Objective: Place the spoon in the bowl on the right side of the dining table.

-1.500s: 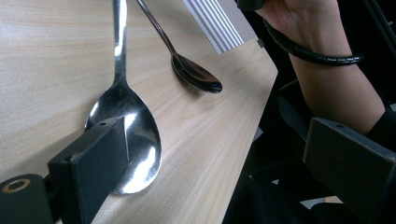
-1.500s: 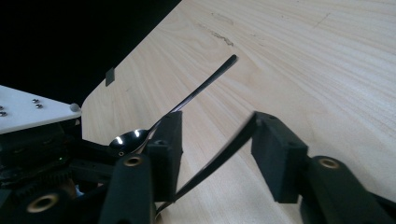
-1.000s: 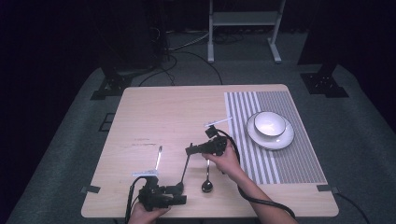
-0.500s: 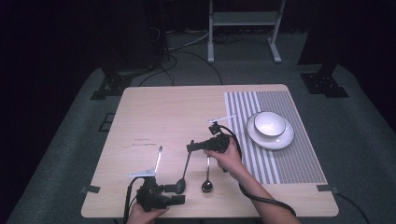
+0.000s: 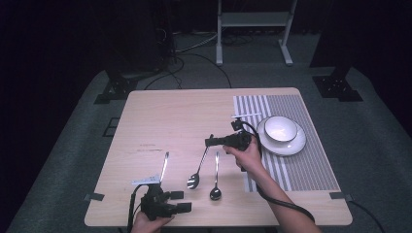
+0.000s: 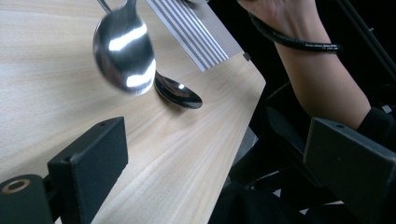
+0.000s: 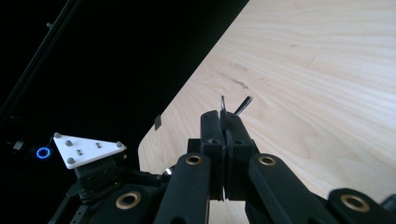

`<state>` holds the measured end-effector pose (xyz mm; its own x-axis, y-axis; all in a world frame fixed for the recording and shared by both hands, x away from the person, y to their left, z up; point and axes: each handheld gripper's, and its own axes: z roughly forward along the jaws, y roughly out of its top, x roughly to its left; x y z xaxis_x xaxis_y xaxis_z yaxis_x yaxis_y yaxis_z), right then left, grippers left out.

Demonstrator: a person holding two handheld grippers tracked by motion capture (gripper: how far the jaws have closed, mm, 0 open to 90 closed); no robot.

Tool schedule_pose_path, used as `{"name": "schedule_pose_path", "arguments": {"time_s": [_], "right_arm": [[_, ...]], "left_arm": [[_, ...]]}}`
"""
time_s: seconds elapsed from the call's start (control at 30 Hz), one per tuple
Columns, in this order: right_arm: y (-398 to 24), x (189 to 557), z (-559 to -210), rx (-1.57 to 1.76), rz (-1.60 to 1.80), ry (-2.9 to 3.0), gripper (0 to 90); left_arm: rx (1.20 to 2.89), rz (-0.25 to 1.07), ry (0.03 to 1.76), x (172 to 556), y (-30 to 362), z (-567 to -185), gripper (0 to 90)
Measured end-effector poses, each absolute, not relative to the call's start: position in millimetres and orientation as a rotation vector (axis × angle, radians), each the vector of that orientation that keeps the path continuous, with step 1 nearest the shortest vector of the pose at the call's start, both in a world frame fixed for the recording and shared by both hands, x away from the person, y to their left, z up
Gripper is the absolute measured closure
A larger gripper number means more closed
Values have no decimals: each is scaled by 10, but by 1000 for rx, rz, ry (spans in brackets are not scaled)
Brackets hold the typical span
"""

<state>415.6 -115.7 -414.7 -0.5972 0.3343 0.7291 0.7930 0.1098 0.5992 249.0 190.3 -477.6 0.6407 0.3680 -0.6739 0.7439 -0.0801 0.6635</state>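
Item: right claw (image 5: 210, 141). Position: over the middle of the table (image 5: 165, 111), held level in the person's right hand (image 5: 248, 156). Jaws: pressed together on the handle tip of a spoon (image 5: 198, 170). In the right gripper view the thin metal end of that handle (image 7: 223, 105) stands out just past the closed black pads (image 7: 211, 126), with a second slim metal tip (image 7: 243, 105) beside it.

Item: held spoon. Runs from the claw tips down and toward the person; the handle end sits between the jaws, the bowl end (image 5: 193, 181) well below and nearer the near table edge. In the left gripper view its bowl (image 6: 124, 49) looks lifted, shiny and slightly blurred, above the wood.

Item: second spoon (image 5: 215, 178). Lies flat on the table just beside the held spoon, on the side toward the striped placemat (image 5: 296, 155); handle end near the right claw, bowl (image 6: 178, 91) toward the near edge.

Item: third utensil (image 5: 164, 165). A slim metal piece on the table, between the two claws, closer to the left one.

Item: left claw (image 5: 180, 201). At the near edge of the table, in the left hand (image 5: 148, 221). Jaws stand wide apart with nothing between them; both spoon bowls lie ahead of its pads (image 6: 95, 151).

Item: bowl on plate (image 5: 282, 130). On the placemat, behind the right hand, apart from both claws.
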Motion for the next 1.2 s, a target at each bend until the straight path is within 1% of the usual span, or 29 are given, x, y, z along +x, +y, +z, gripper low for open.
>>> {"name": "schedule_pose_path", "arguments": {"time_s": [0.63, 1.2], "right_arm": [[-1739, 4202, -3813, -1217, -1594, -1979, 886], [-2236, 4260, -3720, -1369, -1644, -1950, 885]], "left_arm": [[1696, -388, 907, 2487, 1898, -4776, 50], [1703, -386, 910, 2492, 1896, -4784, 49]]}}
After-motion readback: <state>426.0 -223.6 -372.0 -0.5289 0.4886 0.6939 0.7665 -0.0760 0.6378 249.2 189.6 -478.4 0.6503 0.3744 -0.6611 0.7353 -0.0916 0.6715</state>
